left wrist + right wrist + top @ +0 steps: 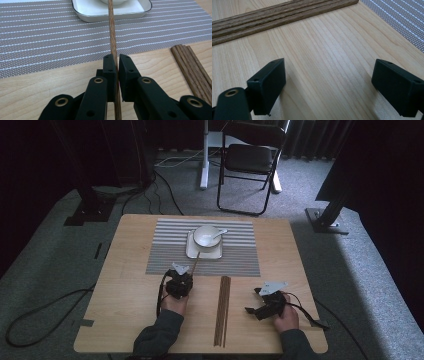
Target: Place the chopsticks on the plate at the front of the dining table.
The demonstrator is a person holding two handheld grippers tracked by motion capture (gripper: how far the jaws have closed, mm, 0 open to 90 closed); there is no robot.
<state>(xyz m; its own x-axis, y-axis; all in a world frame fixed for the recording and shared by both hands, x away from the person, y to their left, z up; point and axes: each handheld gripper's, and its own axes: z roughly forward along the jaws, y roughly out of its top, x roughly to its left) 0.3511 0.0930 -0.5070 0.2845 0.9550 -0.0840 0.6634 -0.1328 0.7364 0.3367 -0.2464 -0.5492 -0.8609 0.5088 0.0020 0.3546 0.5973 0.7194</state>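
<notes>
While your left gripper (pixel 116 65) is clamping the light, stiff, slippery chopstick (pixel 112 32) near its lower end, your right gripper (pixel 332 85) is idling wide open

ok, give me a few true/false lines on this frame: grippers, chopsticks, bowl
1. The left gripper is shut on a single chopstick. True.
2. The right gripper holds a chopstick too. False: its jaws stand wide apart over bare table, nothing between them.
3. The remaining chopsticks lie bundled on the wood between the two hands. True.
4. The bowl sits straight on the striped mat. False: it sits on a white square plate, which rests on the mat.
5. The held chopstick points toward the plate. True.
</notes>
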